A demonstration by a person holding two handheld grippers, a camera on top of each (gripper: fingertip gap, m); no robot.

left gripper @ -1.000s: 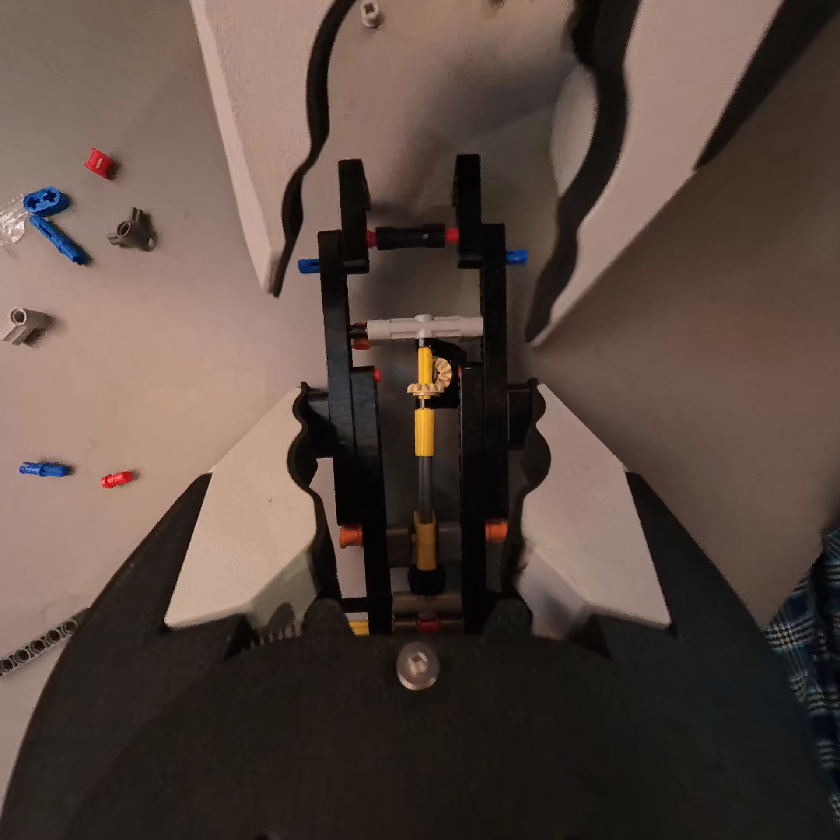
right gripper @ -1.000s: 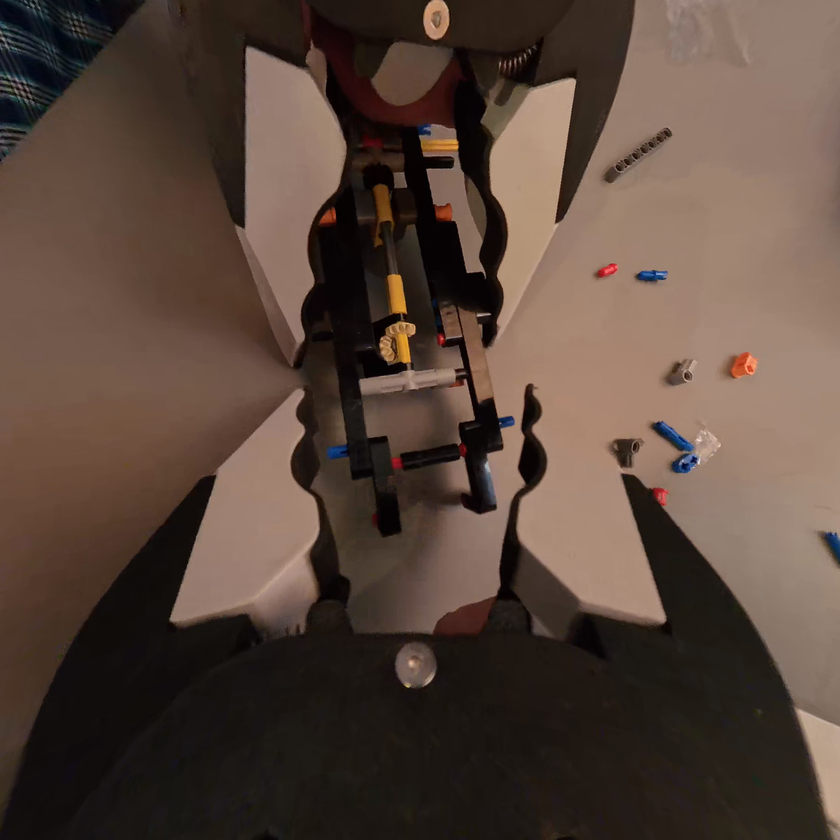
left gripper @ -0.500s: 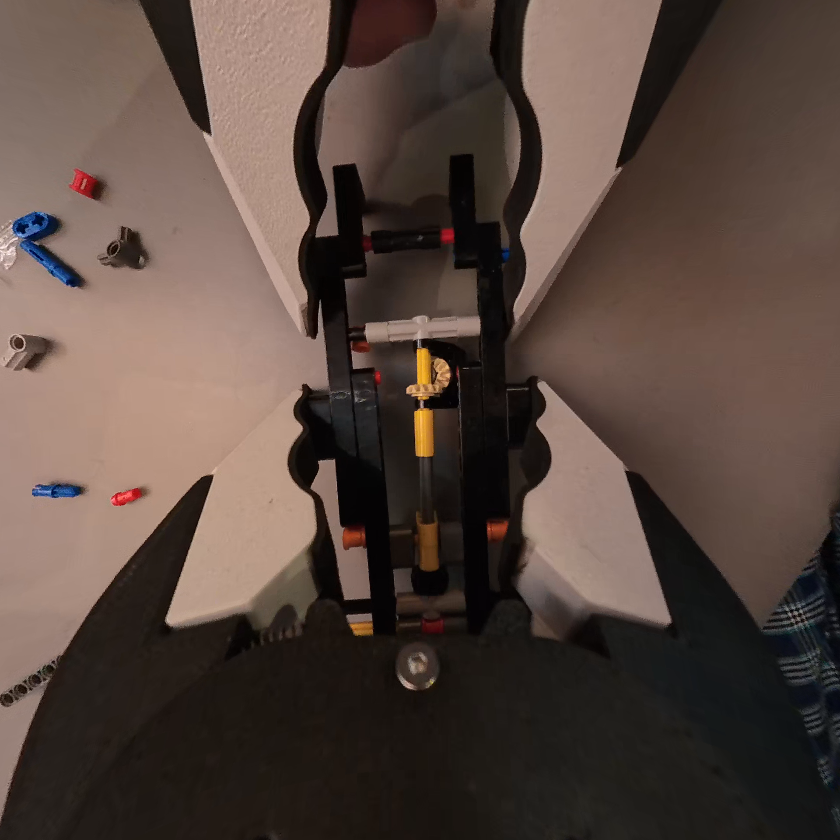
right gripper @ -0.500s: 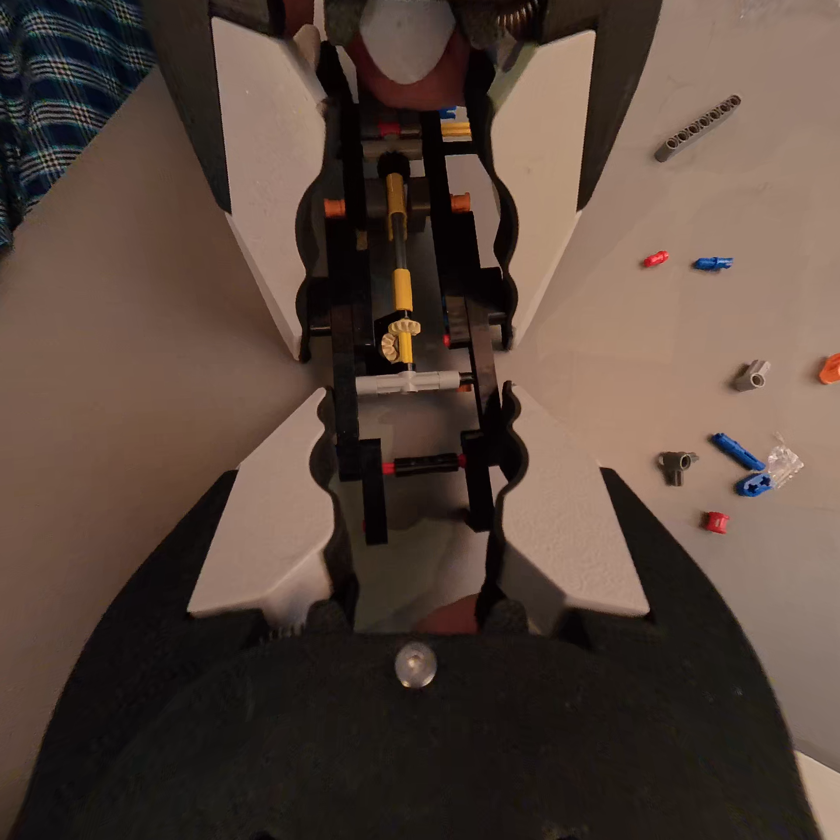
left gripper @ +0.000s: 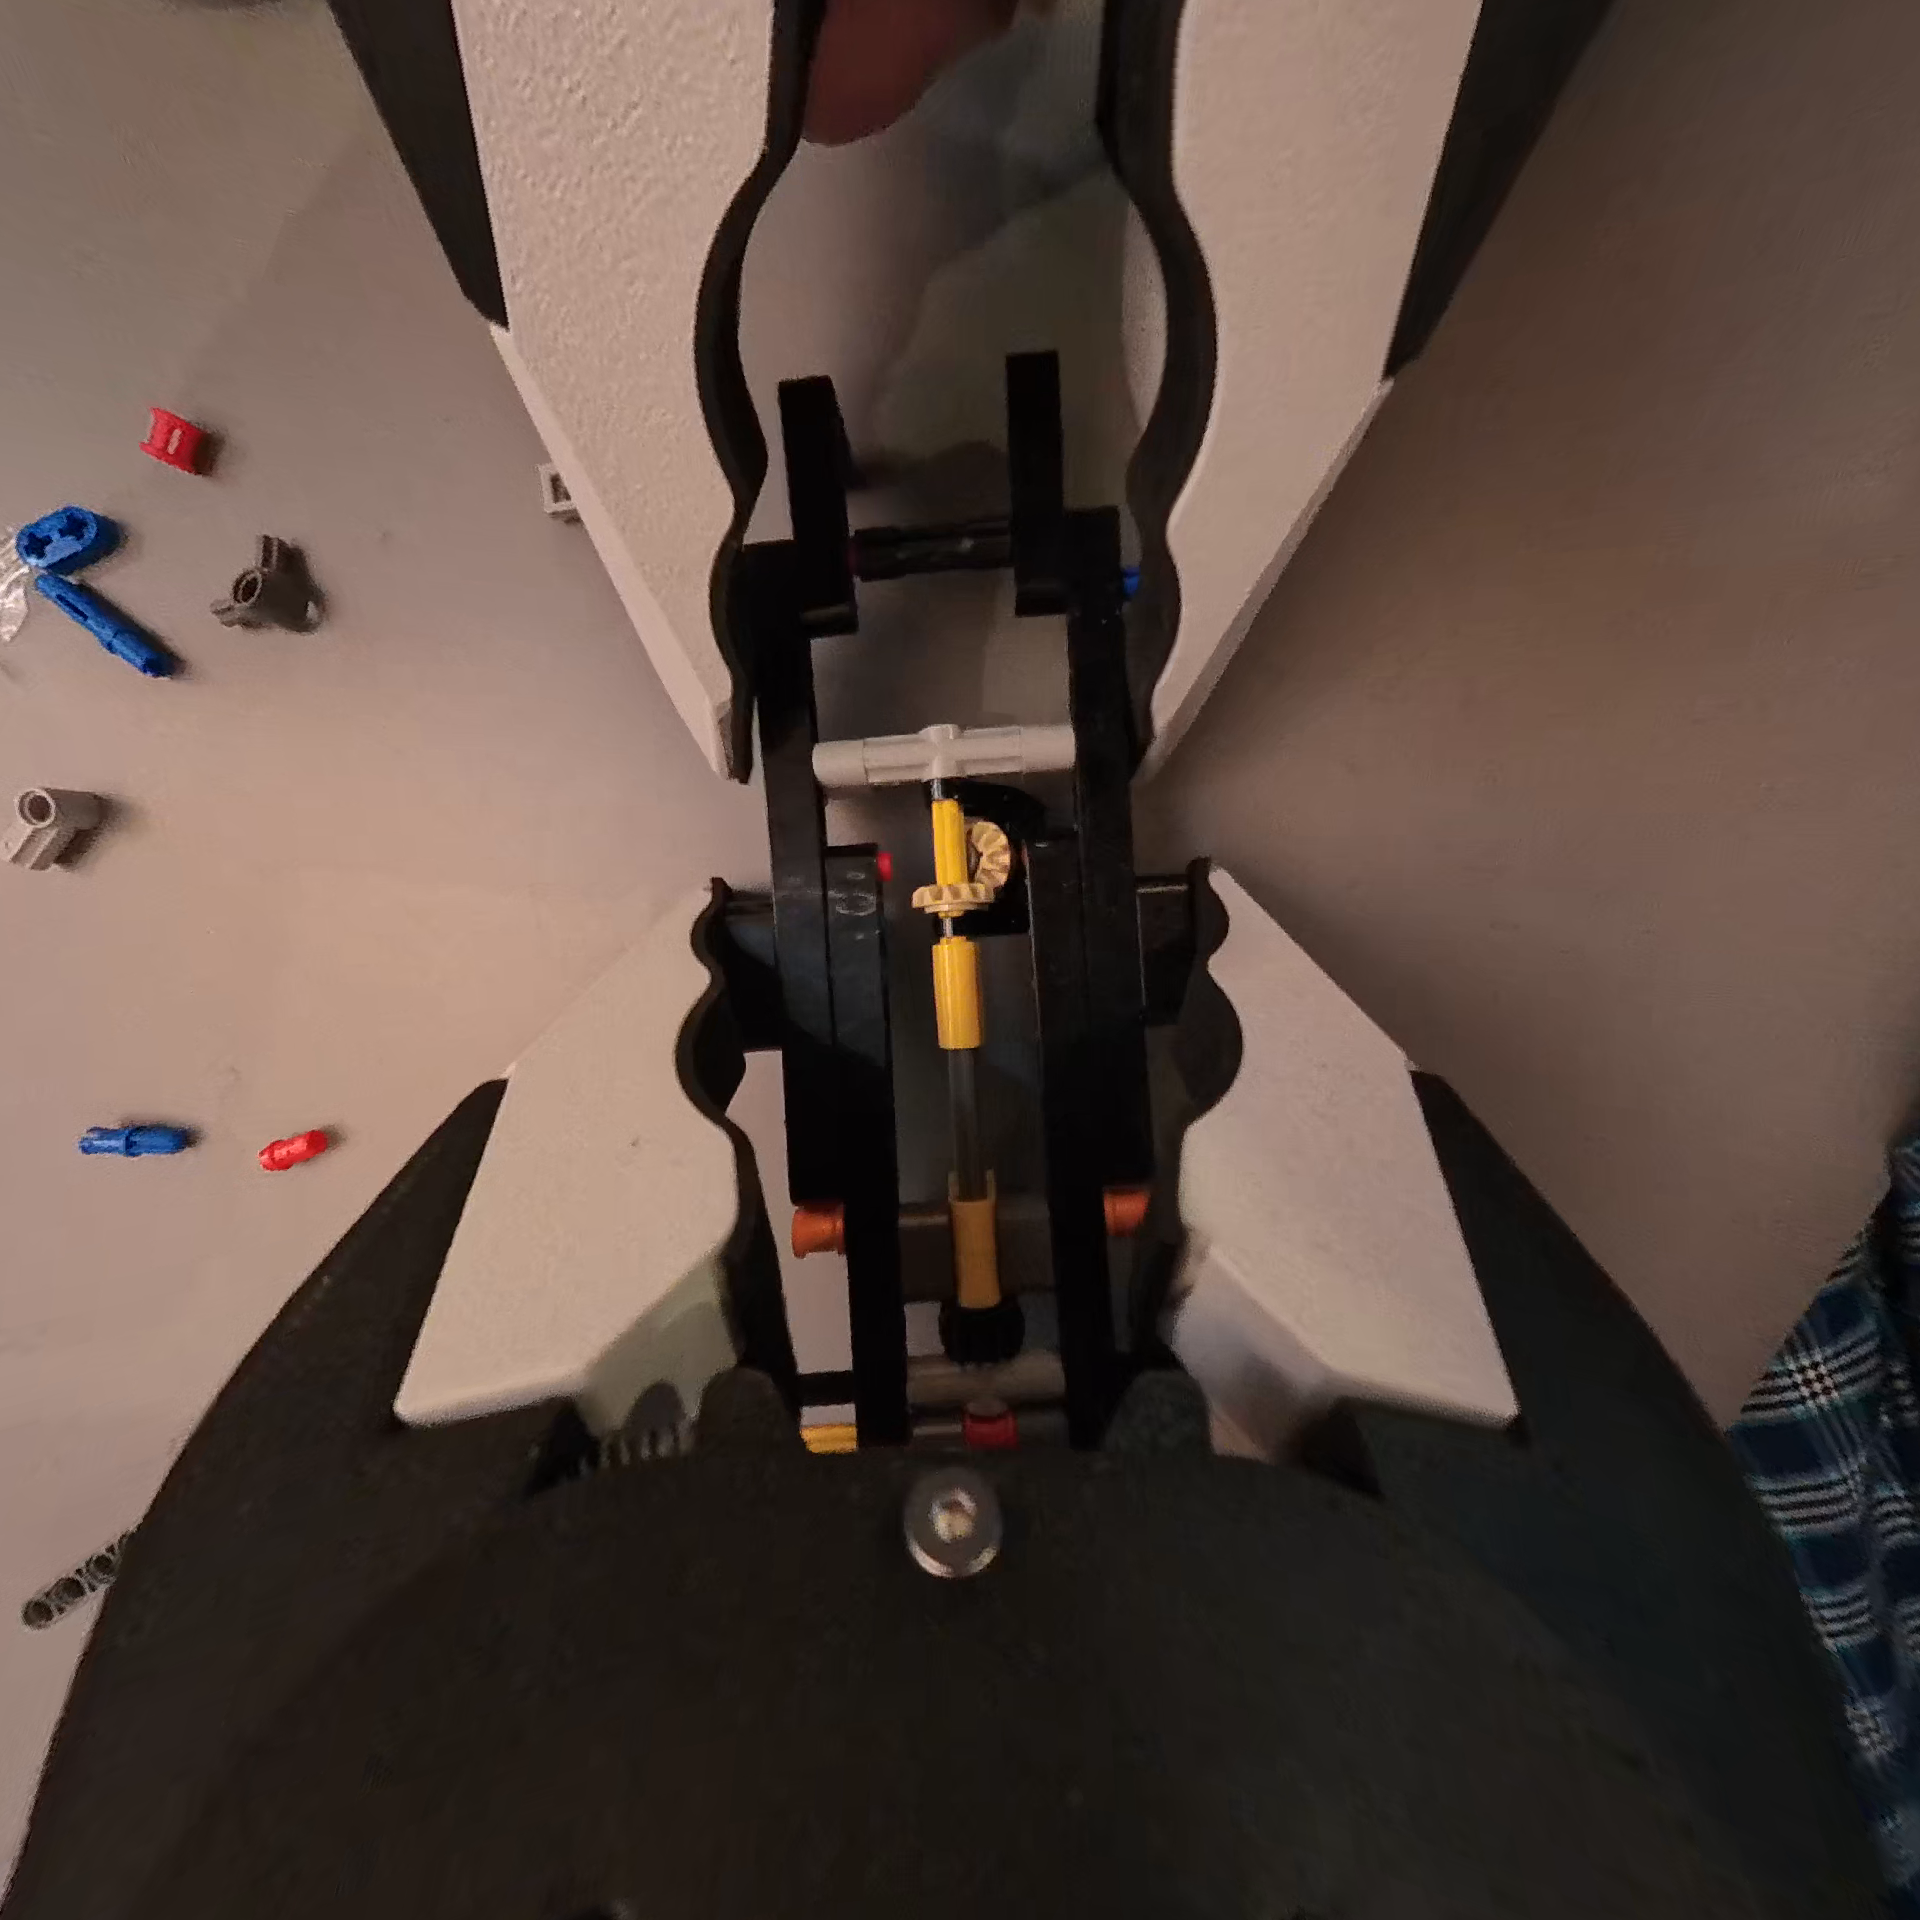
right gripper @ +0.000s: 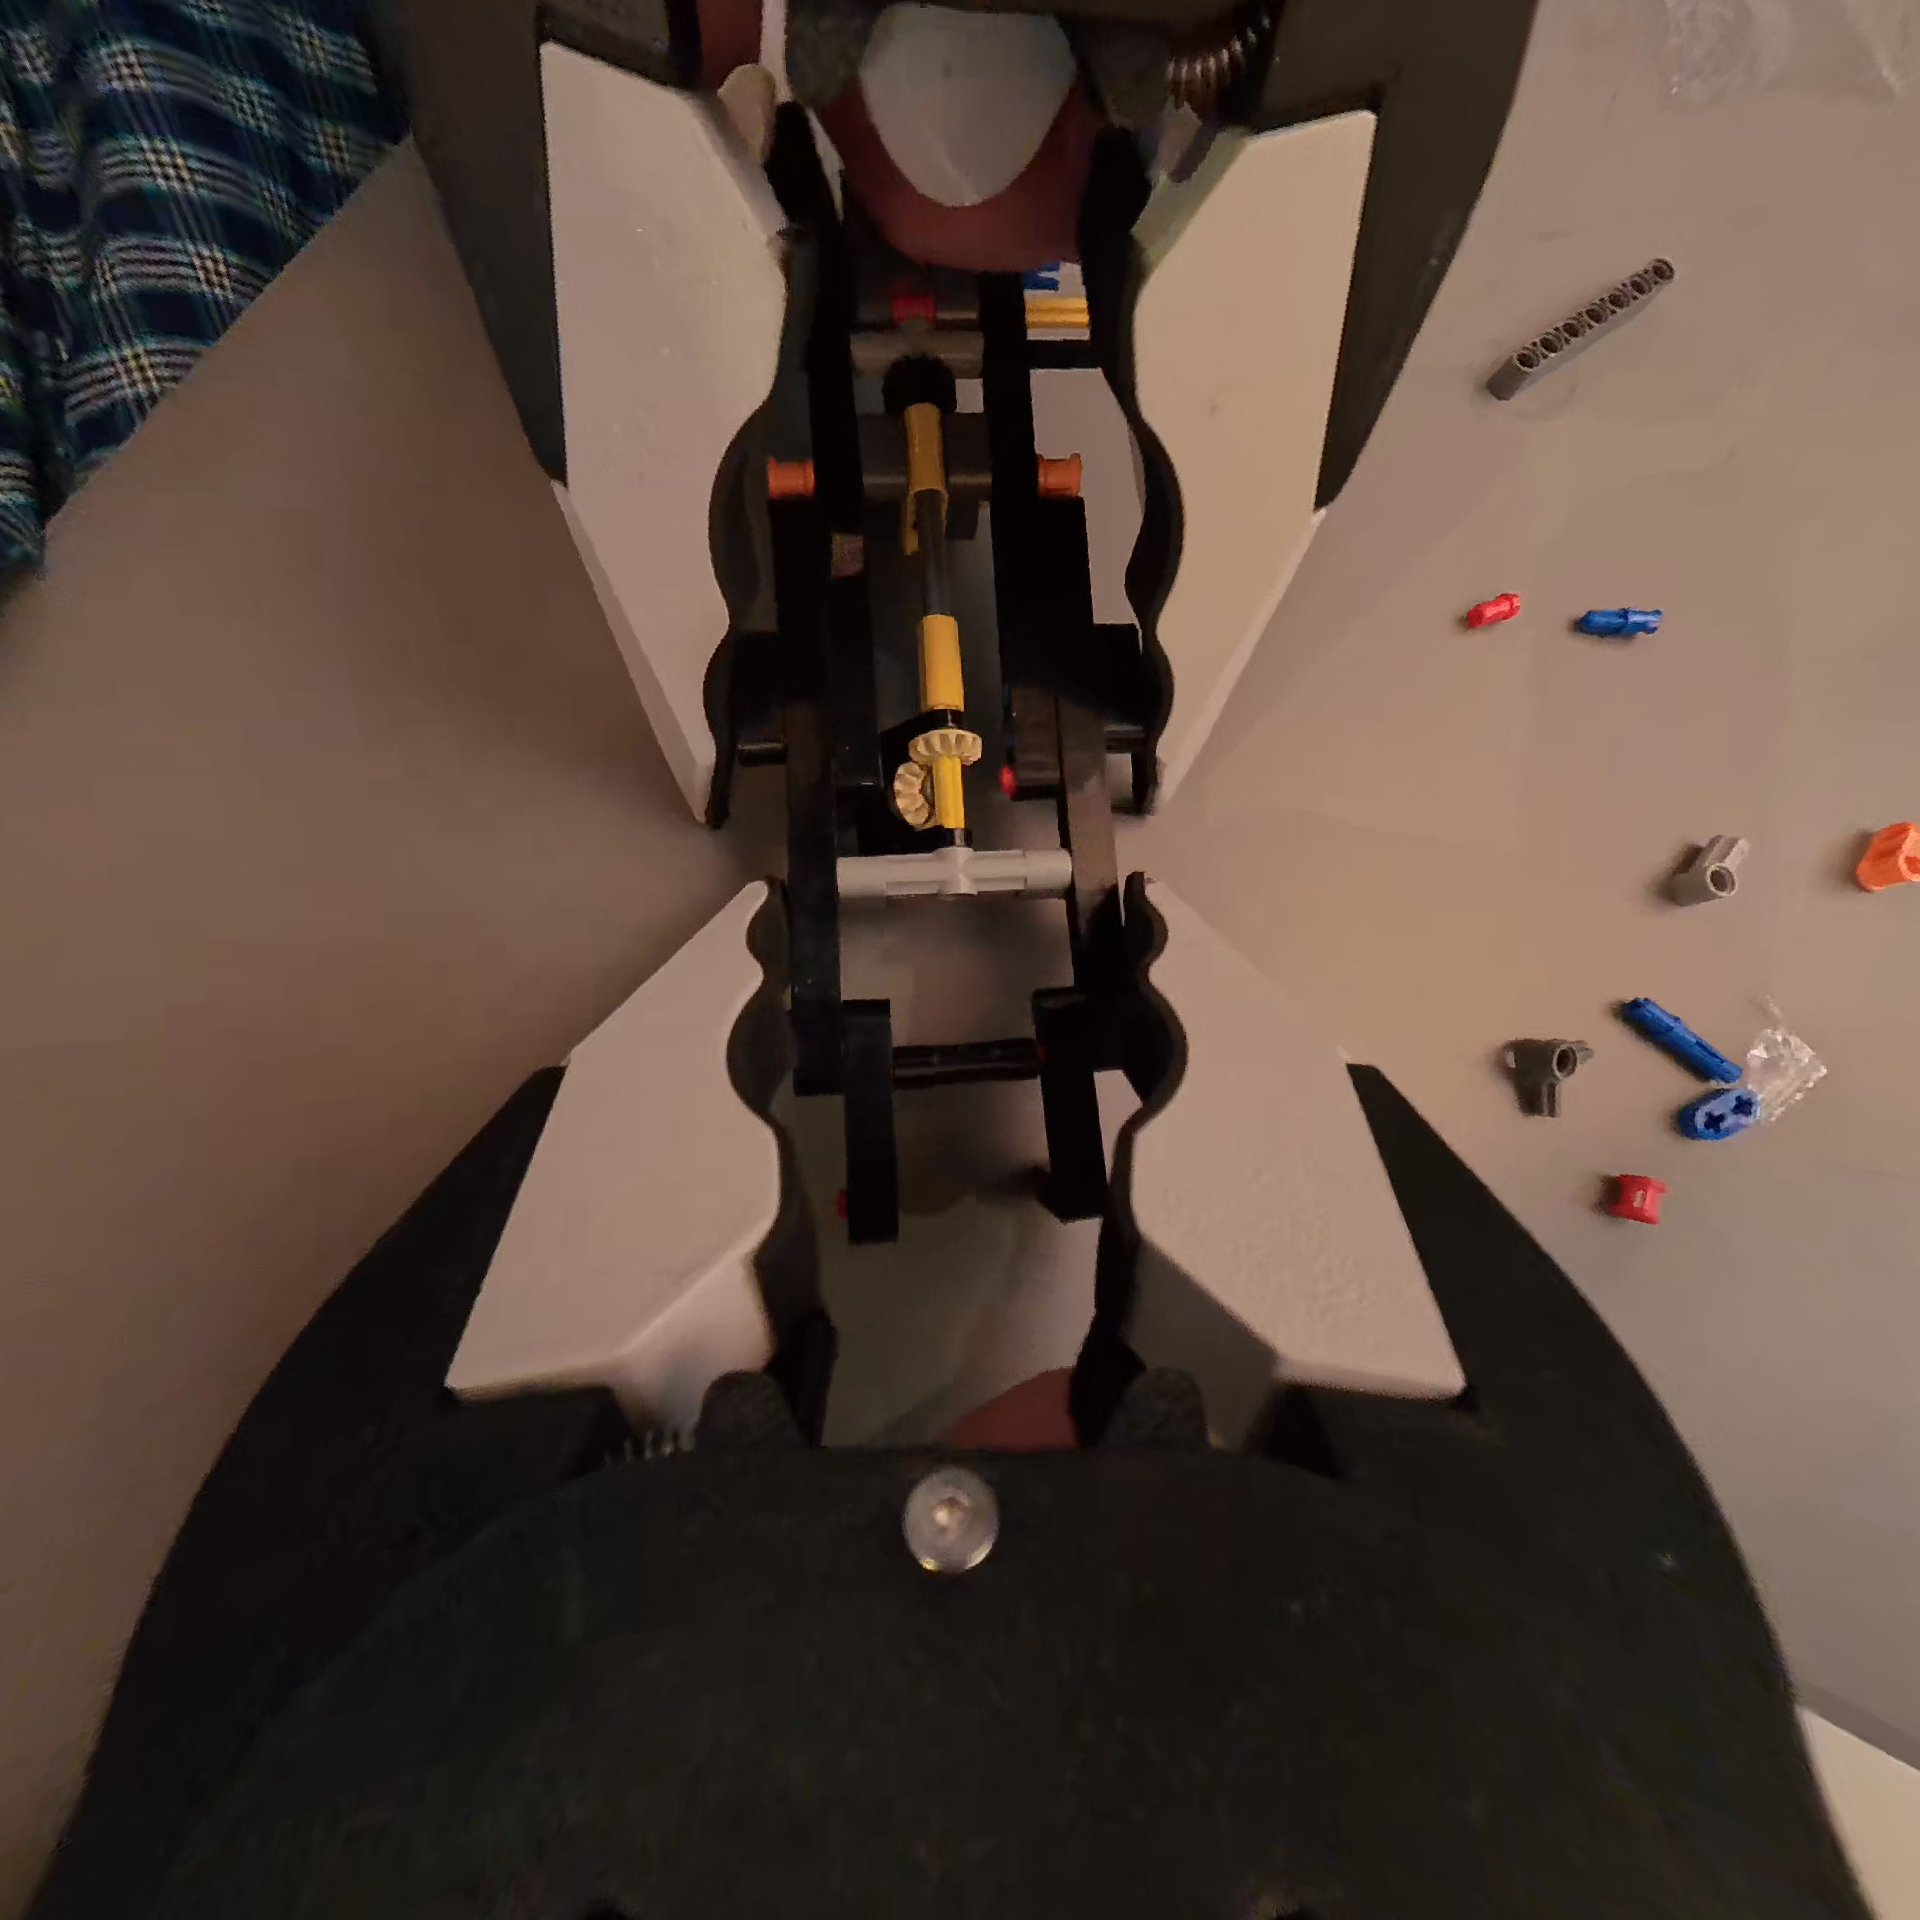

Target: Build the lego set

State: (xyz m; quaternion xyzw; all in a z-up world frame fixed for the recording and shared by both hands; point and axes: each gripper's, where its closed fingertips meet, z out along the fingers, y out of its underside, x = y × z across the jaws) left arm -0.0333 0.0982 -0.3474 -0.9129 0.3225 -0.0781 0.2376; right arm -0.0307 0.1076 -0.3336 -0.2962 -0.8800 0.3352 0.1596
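On the pale grey tabletop [left gripper: 1558,727], loose pieces lie at the left of the left wrist view: a red bush [left gripper: 175,441], a blue axle pin [left gripper: 102,623] and a grey connector [left gripper: 50,826]. In the middle, the long black Lego frame with a yellow shaft and tan gears [left gripper: 956,977] is clamped at one end by the left gripper [left gripper: 961,904]. The right gripper [right gripper: 951,904] is closed on its opposite end. Plaid cloth [left gripper: 1839,1455] shows at the right edge.
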